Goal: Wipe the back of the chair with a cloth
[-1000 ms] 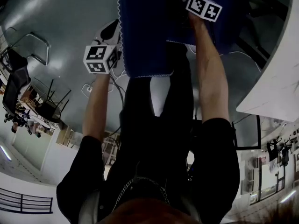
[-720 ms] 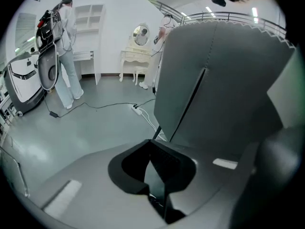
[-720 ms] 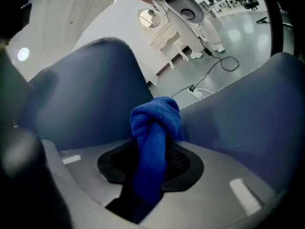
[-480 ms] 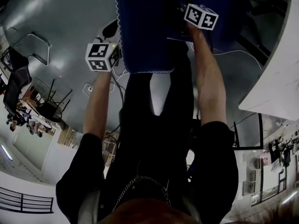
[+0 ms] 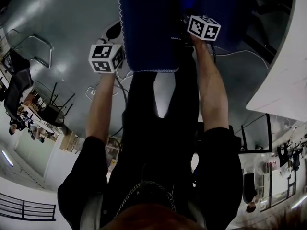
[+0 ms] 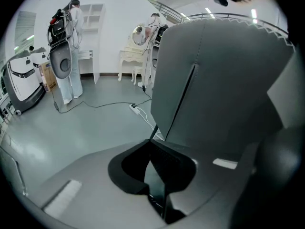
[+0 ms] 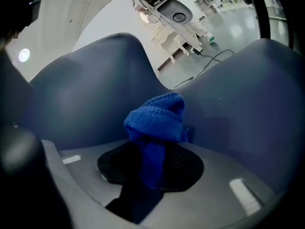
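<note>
While the right tool (image 7: 151, 168) clamped the bunched blue cloth (image 7: 157, 118) close against the chair back (image 7: 86, 99), wiping seemed under way, with most probably left. The left tool (image 6: 155, 173), jaws together and empty, sat at the chair's edge.

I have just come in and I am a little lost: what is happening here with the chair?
A person holds a gripper in each hand at a blue chair back. The right gripper is shut on a blue cloth, close to the back. The left gripper, jaws together, holds nothing beside it.
</note>
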